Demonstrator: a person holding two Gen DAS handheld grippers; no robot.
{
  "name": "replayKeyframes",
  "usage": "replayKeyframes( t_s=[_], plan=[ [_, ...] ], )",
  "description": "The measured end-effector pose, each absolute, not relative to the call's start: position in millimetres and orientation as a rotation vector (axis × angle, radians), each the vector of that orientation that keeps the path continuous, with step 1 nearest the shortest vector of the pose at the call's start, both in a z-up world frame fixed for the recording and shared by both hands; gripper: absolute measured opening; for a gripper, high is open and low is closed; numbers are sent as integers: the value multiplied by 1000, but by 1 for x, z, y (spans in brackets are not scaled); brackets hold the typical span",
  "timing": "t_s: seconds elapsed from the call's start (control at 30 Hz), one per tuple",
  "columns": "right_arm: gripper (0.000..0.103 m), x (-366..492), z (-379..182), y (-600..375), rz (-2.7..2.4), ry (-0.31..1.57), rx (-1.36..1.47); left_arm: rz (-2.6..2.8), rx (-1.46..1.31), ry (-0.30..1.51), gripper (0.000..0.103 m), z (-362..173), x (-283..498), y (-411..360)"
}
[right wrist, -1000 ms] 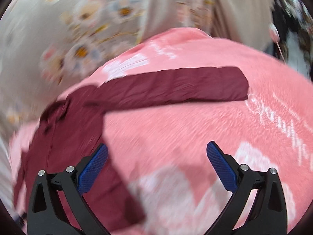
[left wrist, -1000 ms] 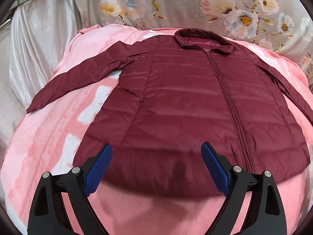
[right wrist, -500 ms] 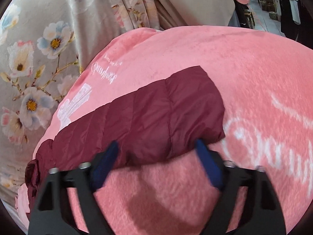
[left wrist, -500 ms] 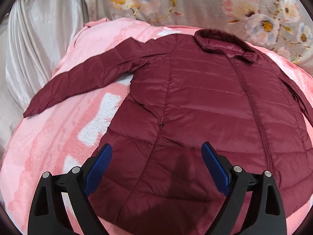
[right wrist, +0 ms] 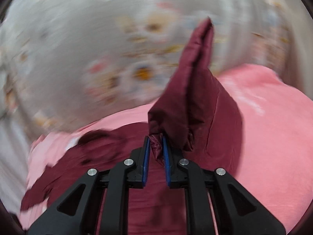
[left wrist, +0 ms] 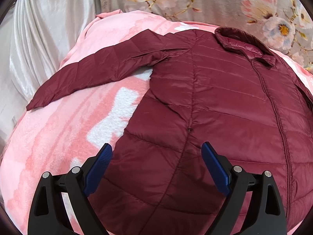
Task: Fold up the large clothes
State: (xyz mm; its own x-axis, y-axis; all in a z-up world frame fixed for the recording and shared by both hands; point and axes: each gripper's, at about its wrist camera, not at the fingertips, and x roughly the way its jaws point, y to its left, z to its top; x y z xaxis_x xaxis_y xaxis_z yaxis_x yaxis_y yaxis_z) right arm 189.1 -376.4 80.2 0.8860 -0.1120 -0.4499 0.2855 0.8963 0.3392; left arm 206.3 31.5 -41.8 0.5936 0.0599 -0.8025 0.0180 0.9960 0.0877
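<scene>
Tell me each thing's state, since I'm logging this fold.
Jacket: flat, zipped, front up.
Left sleeve: spread out on blanket.
Right sleeve: pinched, lifted.
Left gripper: open, empty.
Right gripper: closing on right sleeve.

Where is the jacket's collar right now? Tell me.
In the left wrist view the collar lies at the upper right, at the far end of the maroon jacket spread on the pink blanket, just below the floral fabric.

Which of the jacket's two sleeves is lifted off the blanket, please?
The sleeve pinched in the closing right gripper; the other sleeve lies flat.
</scene>
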Motion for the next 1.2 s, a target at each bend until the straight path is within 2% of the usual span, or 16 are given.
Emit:
replayKeyframes(
  t_s=[0.2,0.37,0.4,0.47,0.53,0.57,0.77,0.97,1.07,1.13,1.17,1.2],
  plan=[
    [13,261,55,-224,93,564,250,18,53,935,90,-40,212,47],
    [15,278,14,-155,213,673,180,-21,-1,945,90,-38,221,55],
    [18,279,6,-142,232,697,160,-37,-18,949,90,-37,223,56],
    [31,275,1,-133,250,705,136,-79,-61,961,90,-34,230,57],
    [52,267,10,-139,265,666,138,-119,-93,974,90,-30,238,54],
    [55,262,15,-149,257,640,150,-151,-111,980,90,-28,244,51],
    [56,236,19,-238,86,628,296,-297,-238,1041,90,-24,286,21],
    [57,211,-16,-365,-135,690,578,-325,-366,1173,90,-47,328,-5],
    [58,203,-41,-417,-180,695,769,-311,-404,1178,80,-46,335,-9],
    [58,204,-57,-445,-189,687,876,-308,-392,1151,54,-39,339,-13],
    [58,206,-63,-456,-194,683,919,-297,-378,1142,48,-37,340,-13],
    [58,207,-67,-460,-194,677,949,-282,-363,1134,34,-34,342,-14]
  ],
)
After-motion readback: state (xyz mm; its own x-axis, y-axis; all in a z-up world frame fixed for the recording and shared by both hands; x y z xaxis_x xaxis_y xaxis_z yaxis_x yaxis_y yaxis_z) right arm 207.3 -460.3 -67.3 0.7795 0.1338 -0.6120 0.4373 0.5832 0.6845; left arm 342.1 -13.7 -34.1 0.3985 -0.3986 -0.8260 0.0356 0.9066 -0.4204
